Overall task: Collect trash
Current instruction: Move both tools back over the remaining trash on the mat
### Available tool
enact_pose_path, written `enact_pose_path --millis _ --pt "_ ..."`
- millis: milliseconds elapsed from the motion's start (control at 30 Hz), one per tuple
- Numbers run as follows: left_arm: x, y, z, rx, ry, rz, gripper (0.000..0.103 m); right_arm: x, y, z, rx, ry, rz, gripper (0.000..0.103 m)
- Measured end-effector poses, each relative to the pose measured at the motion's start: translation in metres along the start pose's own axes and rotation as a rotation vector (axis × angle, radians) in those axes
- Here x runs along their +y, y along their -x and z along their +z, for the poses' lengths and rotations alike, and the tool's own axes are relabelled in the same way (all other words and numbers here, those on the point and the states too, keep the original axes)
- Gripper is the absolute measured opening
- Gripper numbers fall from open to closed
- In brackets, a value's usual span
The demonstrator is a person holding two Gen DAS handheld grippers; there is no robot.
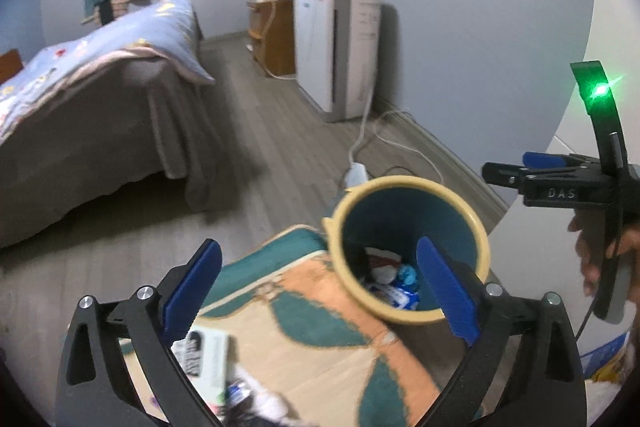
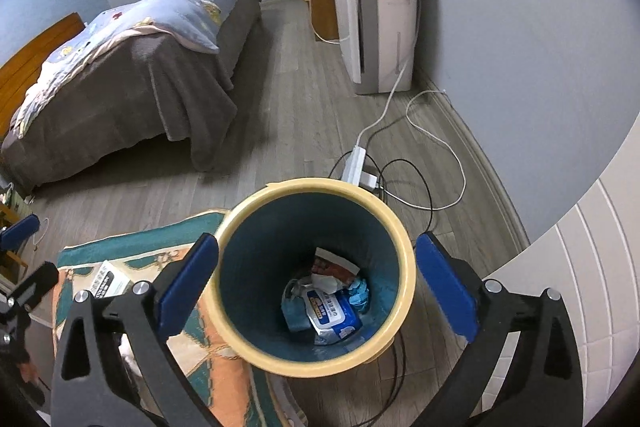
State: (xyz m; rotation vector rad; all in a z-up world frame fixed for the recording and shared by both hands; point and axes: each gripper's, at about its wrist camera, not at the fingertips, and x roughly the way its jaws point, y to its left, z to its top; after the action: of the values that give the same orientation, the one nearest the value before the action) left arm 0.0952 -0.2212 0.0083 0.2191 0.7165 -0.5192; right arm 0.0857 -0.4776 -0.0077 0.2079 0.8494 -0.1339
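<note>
A teal waste bin with a cream rim (image 2: pixel 316 185) stands on the floor at the rug's edge. In it lie a blue-and-white wipes packet (image 2: pixel 334 315), a crumpled tissue (image 2: pixel 324 281) and a red-and-white wrapper (image 2: pixel 334 265). My right gripper (image 2: pixel 318 259) hovers over the bin's mouth, open and with nothing between its blue pads. My left gripper (image 1: pixel 320 283) is open and empty too, above the rug just left of the bin (image 1: pixel 408 183). A white-and-green box (image 1: pixel 208 355) lies on the rug below its left finger, with blurred scraps (image 1: pixel 256 403) nearer the bottom edge.
The patterned teal-and-orange rug (image 1: pixel 320 339) lies left of the bin. A power strip (image 2: pixel 354 167) with looping cables lies on the wood floor just behind it. A bed (image 2: pixel 132 67) stands to the left, a white appliance (image 2: pixel 380 19) against the wall, and a white panel (image 2: pixel 580 267) to the right.
</note>
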Motion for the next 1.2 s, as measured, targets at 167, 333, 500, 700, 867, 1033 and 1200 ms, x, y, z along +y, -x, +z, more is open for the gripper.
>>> enact_pose_path --millis 167,333,500,700,867,1033,1200 --pt "0.021 0.042 -0.010 -0.032 0.008 0.070 0.097 0.024 0.021 -0.003 -0.016 0.031 0.025 0.097" --pt "0.048 0.082 -0.028 -0.051 0.036 0.133 0.098 0.061 0.039 -0.009 -0.029 0.074 0.064 0.097" --pt "0.077 0.115 -0.051 -0.053 0.071 0.208 0.098 0.108 0.049 -0.017 -0.023 0.125 0.119 0.097" --pt "0.112 0.143 -0.084 -0.047 0.173 0.270 0.098 0.168 0.048 -0.043 0.014 0.220 0.170 0.097" --pt "0.130 0.149 -0.118 -0.029 0.274 0.321 0.098 0.208 0.039 -0.069 0.071 0.286 0.202 0.097" --pt "0.141 0.147 -0.145 -0.031 0.281 0.340 0.098 0.233 0.029 -0.094 0.120 0.312 0.194 0.097" --pt "0.164 0.126 -0.165 0.053 0.304 0.411 0.098 0.244 0.014 -0.117 0.176 0.257 0.143 0.097"
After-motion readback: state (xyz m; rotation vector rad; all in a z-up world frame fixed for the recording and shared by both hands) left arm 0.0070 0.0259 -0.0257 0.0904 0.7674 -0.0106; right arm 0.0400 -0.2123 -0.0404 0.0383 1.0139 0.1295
